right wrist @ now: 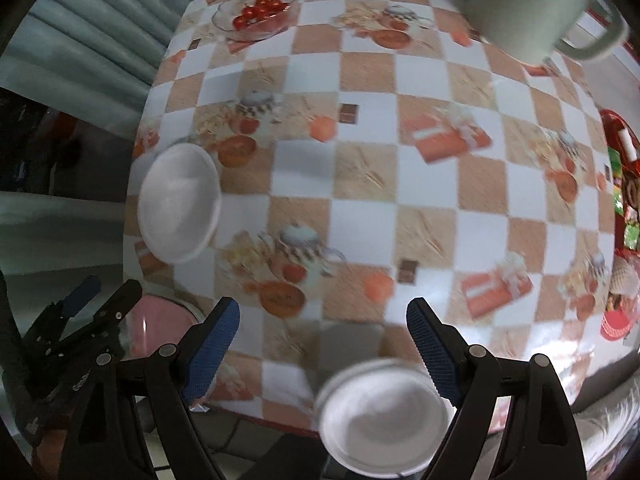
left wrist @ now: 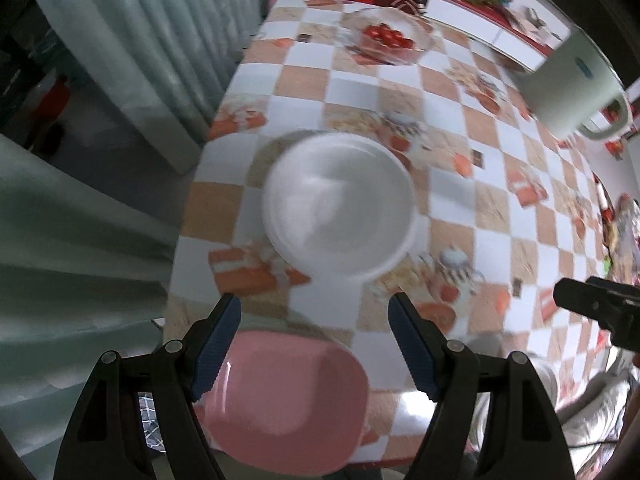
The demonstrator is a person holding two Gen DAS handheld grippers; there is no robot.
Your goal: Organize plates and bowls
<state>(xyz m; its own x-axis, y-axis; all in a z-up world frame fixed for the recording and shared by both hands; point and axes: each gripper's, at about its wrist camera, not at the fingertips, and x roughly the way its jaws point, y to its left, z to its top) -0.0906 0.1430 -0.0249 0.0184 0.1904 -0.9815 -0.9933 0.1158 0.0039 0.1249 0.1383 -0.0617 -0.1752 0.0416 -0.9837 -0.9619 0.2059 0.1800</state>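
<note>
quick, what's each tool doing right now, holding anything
Left tool: open, holding nothing, above the pink plate.
Right tool: open, holding nothing, above a white bowl.

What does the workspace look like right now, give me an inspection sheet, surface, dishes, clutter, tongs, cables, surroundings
Surface: table under a checkered oilcloth printed with food pictures.
Job's things: white bowl near the table's left edge; pink bowl at the near edge; second white bowl at the near edge, further right.
Clutter: glass bowl of tomatoes at the far side; pale jug with handle; red packets at the right edge.
Tongs: left tongs open, empty, above the pink bowl; right tongs open, empty, above the second white bowl.
Cables: nothing seen.
Surroundings: pale curtain left of the table.
</note>
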